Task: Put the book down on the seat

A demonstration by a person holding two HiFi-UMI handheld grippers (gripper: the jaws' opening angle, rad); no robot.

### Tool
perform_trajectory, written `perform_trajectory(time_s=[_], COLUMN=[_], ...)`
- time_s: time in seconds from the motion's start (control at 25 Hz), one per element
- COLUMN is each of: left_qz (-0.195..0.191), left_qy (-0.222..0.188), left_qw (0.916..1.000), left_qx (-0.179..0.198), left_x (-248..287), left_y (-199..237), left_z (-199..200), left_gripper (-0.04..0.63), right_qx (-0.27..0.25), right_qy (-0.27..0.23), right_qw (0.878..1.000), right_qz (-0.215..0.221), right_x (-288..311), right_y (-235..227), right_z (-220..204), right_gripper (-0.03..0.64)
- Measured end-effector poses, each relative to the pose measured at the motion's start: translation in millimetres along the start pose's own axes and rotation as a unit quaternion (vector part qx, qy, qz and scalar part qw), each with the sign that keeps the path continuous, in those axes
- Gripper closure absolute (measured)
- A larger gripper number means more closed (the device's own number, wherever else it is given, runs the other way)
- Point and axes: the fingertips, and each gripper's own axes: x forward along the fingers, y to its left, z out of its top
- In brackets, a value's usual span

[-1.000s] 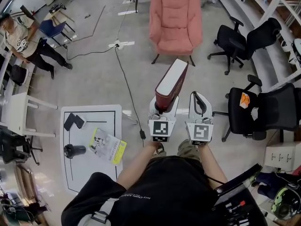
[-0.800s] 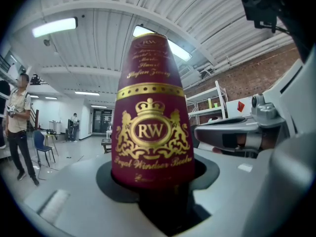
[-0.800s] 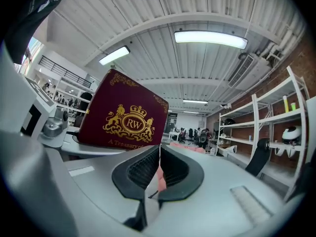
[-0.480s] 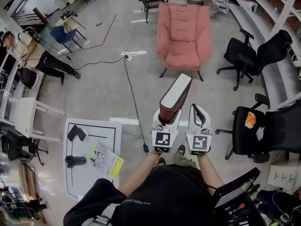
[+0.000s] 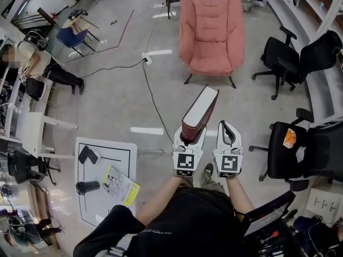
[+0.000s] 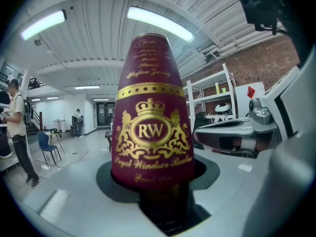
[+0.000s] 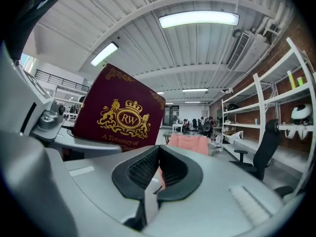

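My left gripper (image 5: pixel 188 137) is shut on a thick maroon book (image 5: pixel 199 114) with white page edges, held upright and tilted away from me. In the left gripper view the book's spine (image 6: pixel 150 127) with gold lettering and an RW crest fills the middle, clamped between the jaws. My right gripper (image 5: pixel 227 131) is just right of it, shut and empty; in the right gripper view its black pads (image 7: pixel 154 171) meet, with the book's cover (image 7: pixel 120 115) up at the left. The pink armchair (image 5: pixel 211 33) stands ahead on the floor, its seat (image 5: pixel 211 62) bare, well beyond the book.
Black office chairs stand to the right (image 5: pixel 286 58) and near right (image 5: pixel 300 149). A power cable (image 5: pixel 151 98) runs across the floor toward me. A white mat (image 5: pixel 104 181) with a booklet and dark objects lies at the left. A person (image 5: pixel 37 63) stands far left by tables.
The armchair has come nearer and more centred in the head view as I walk toward it. Both grippers and the book keep the same pose before me.
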Motion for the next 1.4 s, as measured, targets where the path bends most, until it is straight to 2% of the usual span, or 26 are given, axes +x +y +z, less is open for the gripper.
perform_trajectory(time_s=[0.28, 0.64, 0.96, 1.16, 1.4], left_qz=[-0.022, -0.075, -0.069, -0.052, -0.027], left_qy=[0.019, 0.008, 0.012, 0.016, -0.001], left_qw=[0.9995, 0.9971, 0.9975, 0.9985, 0.9994], left_qx=[-0.013, 0.001, -0.007, 0.004, 0.023], left_x=[43.5, 95.3, 159.8, 208.1, 260.7], left_y=[35.5, 102.2, 105.3, 115.5, 120.3], left_z=[-15.7, 4.3, 6.8, 12.0, 42.6], left_gripper=[0.362, 0.362, 0.362, 0.362, 0.362], right_qx=[-0.003, -0.028, -0.023, -0.009, -0.008], right_qy=[0.021, 0.022, 0.019, 0.020, 0.006], right_qw=[1.000, 0.999, 0.999, 1.000, 0.999], right_qz=[-0.015, -0.015, -0.030, -0.004, 0.044], right_x=[46.1, 123.9, 165.8, 210.8, 259.8], right_y=[-1.4, 23.0, -19.0, -44.5, -77.4], right_z=[-8.5, 12.9, 12.9, 4.5, 14.0], right_gripper=[0.606, 0.606, 0.606, 0.606, 0.606])
